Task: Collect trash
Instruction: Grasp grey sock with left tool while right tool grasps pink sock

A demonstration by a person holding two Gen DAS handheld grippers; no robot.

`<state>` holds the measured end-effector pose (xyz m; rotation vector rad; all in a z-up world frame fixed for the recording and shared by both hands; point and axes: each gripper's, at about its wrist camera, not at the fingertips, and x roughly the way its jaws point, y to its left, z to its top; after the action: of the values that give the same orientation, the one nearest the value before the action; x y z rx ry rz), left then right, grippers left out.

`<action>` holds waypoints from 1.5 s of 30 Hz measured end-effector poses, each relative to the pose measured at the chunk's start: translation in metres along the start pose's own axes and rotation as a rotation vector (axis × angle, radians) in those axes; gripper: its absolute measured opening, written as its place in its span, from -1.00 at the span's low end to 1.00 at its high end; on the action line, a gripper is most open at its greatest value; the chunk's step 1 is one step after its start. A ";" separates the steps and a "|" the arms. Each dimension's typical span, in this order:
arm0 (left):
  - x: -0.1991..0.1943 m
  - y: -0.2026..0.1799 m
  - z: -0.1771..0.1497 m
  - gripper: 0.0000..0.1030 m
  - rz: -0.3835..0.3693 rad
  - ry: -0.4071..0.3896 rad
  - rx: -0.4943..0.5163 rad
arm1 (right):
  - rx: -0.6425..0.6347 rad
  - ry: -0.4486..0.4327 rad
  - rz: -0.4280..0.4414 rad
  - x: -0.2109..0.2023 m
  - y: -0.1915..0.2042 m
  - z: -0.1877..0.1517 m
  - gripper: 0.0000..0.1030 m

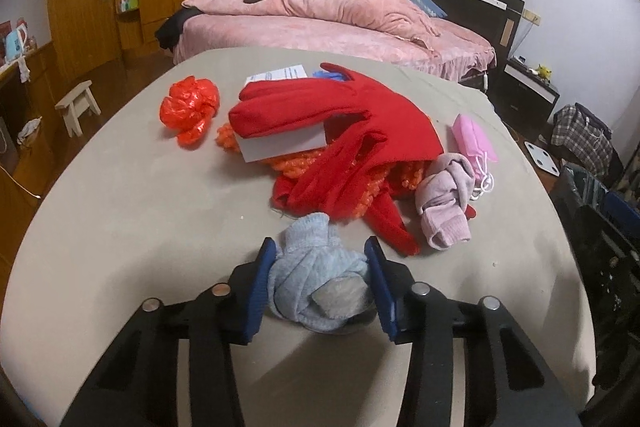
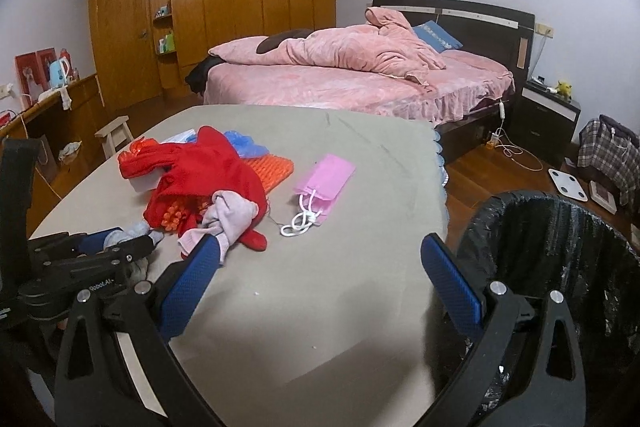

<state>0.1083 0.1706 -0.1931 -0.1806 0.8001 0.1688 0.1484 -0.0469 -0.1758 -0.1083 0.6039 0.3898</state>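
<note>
Left gripper (image 1: pixel 320 267) jaws clamped on a rolled pale blue sock (image 1: pixel 318 279) at the tabletop's (image 1: pixel 132 203) near edge, right gripper (image 2: pixel 320 259) jaws wide apart and empty, red cloth (image 1: pixel 340 131) beyond, black-lined bin (image 2: pixel 560 267) beside the tabletop.

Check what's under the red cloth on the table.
Under the red cloth a grey-white box pokes out, plus orange bumpy plastic and blue plastic behind. How far the box and orange plastic extend underneath is covered.
</note>
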 end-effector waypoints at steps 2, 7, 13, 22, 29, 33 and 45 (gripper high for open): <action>-0.005 0.003 0.002 -0.14 -0.003 -0.017 -0.013 | -0.003 -0.001 0.001 0.001 0.003 0.002 0.90; -0.021 0.007 0.010 -0.14 0.015 -0.079 0.003 | 0.014 0.003 0.007 0.010 0.009 0.008 0.90; -0.027 0.015 0.022 -0.14 0.045 -0.128 0.028 | 0.005 0.017 0.022 0.026 0.025 0.014 0.90; -0.026 0.037 0.025 -0.14 0.075 -0.143 0.031 | -0.006 0.073 0.036 0.056 0.052 0.021 0.71; -0.023 0.048 0.028 -0.14 0.079 -0.148 0.029 | -0.020 0.142 0.036 0.078 0.065 0.021 0.39; -0.021 0.049 0.028 -0.14 0.070 -0.146 0.024 | -0.033 0.192 0.059 0.088 0.068 0.019 0.00; -0.029 0.044 0.026 -0.13 0.063 -0.163 0.032 | -0.008 0.168 0.131 0.059 0.062 0.022 -0.25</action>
<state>0.0969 0.2166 -0.1590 -0.1102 0.6463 0.2266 0.1808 0.0337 -0.1909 -0.1099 0.7773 0.5136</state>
